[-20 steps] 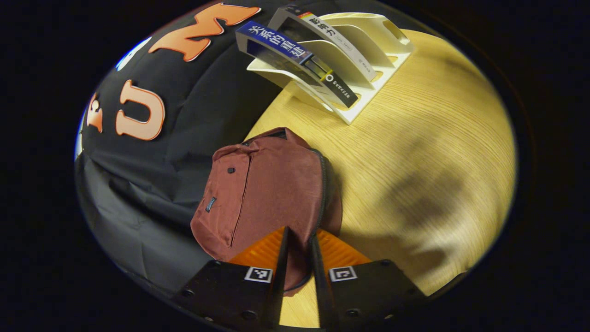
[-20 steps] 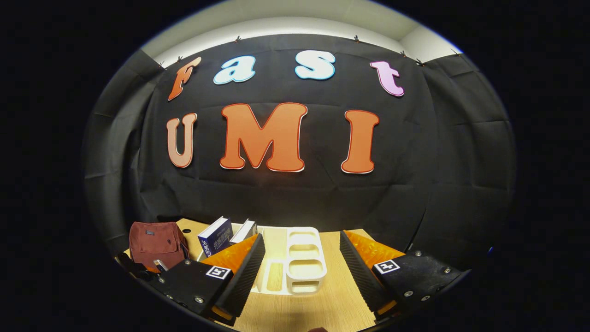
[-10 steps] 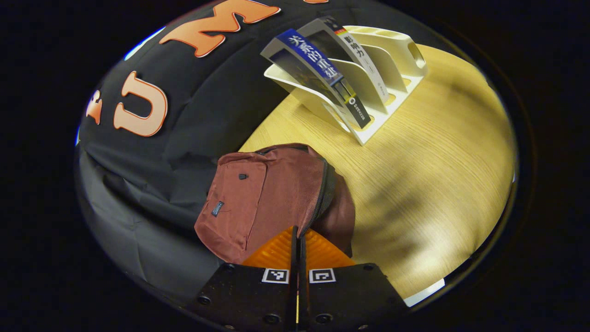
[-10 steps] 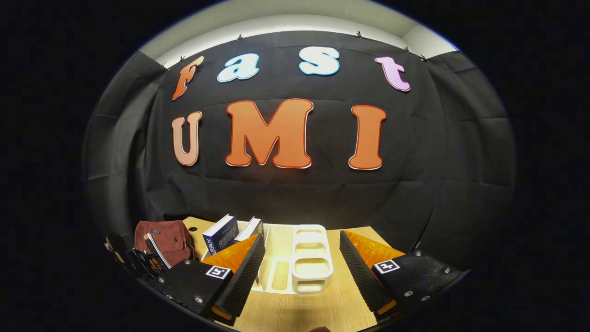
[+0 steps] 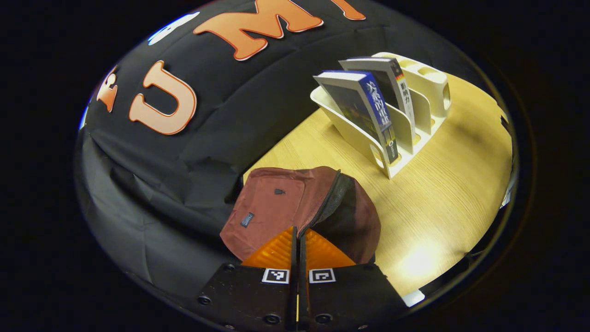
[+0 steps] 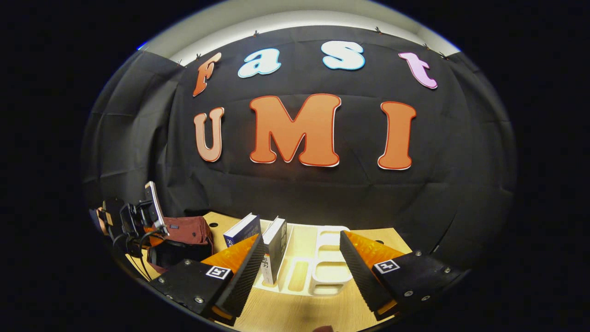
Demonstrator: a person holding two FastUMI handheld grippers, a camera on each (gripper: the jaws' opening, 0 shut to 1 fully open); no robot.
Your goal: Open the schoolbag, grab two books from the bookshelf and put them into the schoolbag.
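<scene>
Pinching the zipper edge of the maroon fabric schoolbag (image 5: pixel 286 203), the left gripper (image 5: pixel 297 240) is clenched, the opening gaping dark. The right gripper (image 6: pixel 299 258) hangs released before the white slotted bookshelf (image 6: pixel 322 267) holding two books (image 6: pixel 275 244).

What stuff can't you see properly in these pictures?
- Zip pull: in the left gripper view, the left gripper fingers meet at the schoolbag zipper and cover what they pinch.
- Inside the schoolbag: too dark to make out.
- Blue book: in the right gripper view, partly behind the right gripper finger.

Matt cloth schoolbag (image 5: pixel 286 203), wood-grain table (image 5: pixel 442 193)
</scene>
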